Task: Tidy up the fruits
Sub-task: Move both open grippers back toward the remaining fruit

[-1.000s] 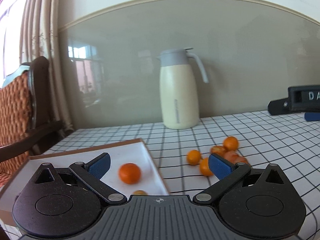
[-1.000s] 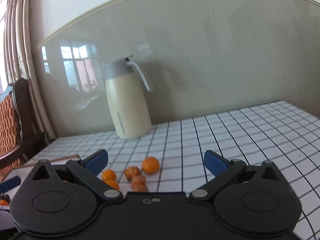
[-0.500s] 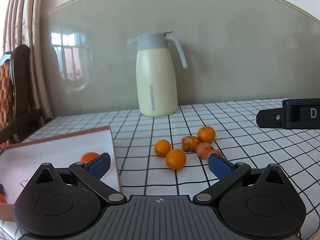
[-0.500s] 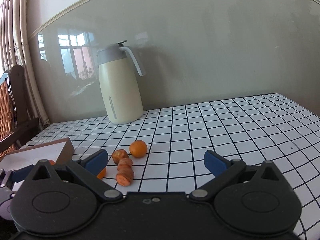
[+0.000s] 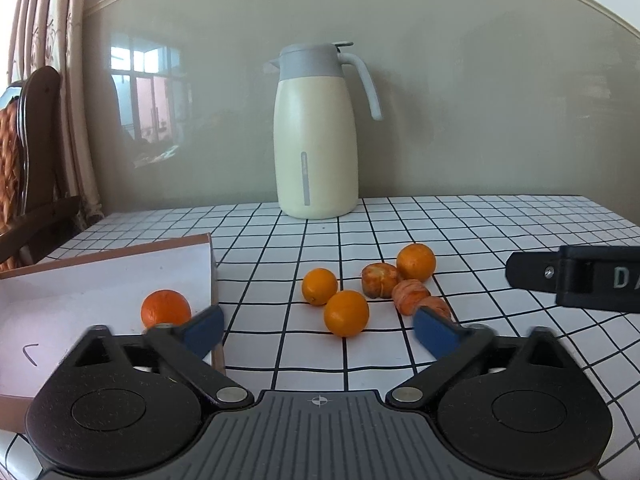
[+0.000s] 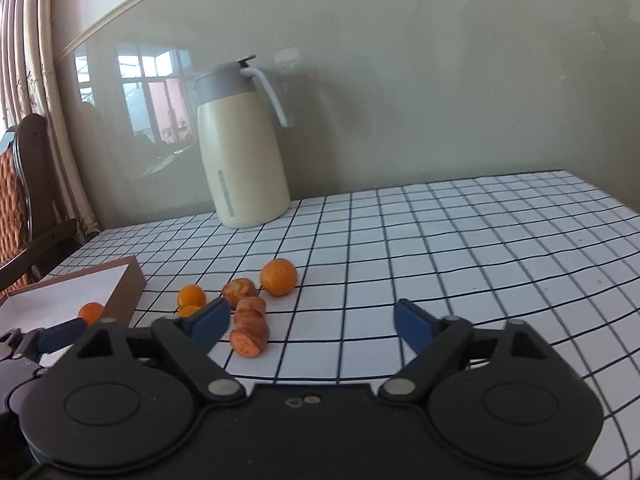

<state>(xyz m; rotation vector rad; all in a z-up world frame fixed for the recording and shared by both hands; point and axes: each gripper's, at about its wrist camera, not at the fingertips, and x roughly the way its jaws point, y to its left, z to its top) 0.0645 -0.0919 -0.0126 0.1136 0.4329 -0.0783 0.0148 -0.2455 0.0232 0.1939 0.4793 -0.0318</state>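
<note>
Fruit lies in two places: one orange (image 5: 165, 307) already sits inside the shallow white box (image 5: 100, 276) at the lower left of the left wrist view, while the loose cluster rests on the checked tablecloth (image 5: 480, 224) near the middle of the frame, so the sorting looks only begun. In that cluster the nearest orange (image 5: 346, 313) lies just ahead of the left gripper (image 5: 316, 330), with a second orange (image 5: 319, 286) behind it, a third orange (image 5: 416, 262) further right, and darker peeled or cut pieces (image 5: 404, 290) bunched against one another beside them. Judging by its line, the left gripper is aimed at the nearest orange as the next pick. Its fingers stand spread wide with nothing between them and touch no fruit. The right gripper (image 6: 312, 322) also has its fingers wide apart and empty, hovering over bare cloth, the cut pieces (image 6: 249, 330) just inside its left finger. A cream jug (image 5: 316, 136) stands at the back, clear of everything.
</note>
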